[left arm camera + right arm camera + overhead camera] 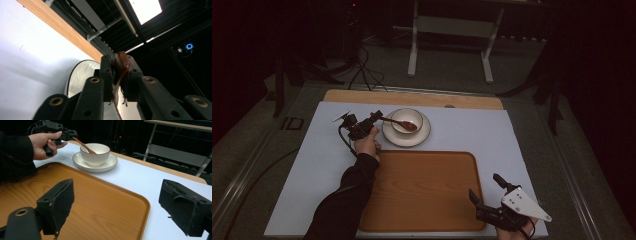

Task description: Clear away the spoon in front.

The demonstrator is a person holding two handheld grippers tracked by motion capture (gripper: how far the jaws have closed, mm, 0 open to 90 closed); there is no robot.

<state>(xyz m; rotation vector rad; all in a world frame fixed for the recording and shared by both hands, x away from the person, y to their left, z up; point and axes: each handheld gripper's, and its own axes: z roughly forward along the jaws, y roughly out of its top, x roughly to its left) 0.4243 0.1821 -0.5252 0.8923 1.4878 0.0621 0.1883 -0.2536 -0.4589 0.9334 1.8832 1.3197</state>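
A white bowl (398, 116) stands on a white plate (422, 135) at the back middle of the table. A brown wooden spoon (404, 123) lies with its head in the bowl and its handle pointing left. My left gripper (377, 118) is shut on that handle, just left of the bowl. In the left gripper view the jaws pinch the spoon handle (121, 65) with the plate (80, 75) behind. My right gripper (484, 186) stands open over the near right corner of the wooden tray (422, 190). Between its open fingers (60, 201) nothing is held; beyond them are the tray (37, 182), bowl (95, 153) and spoon (85, 145).
A pale sheet (492, 135) covers the table, with a wooden edge (412, 98) along the back. Behind it on the floor stand a white metal frame (451, 30) and some cables (364, 70). The person's left sleeve (343, 200) crosses the tray's left edge.
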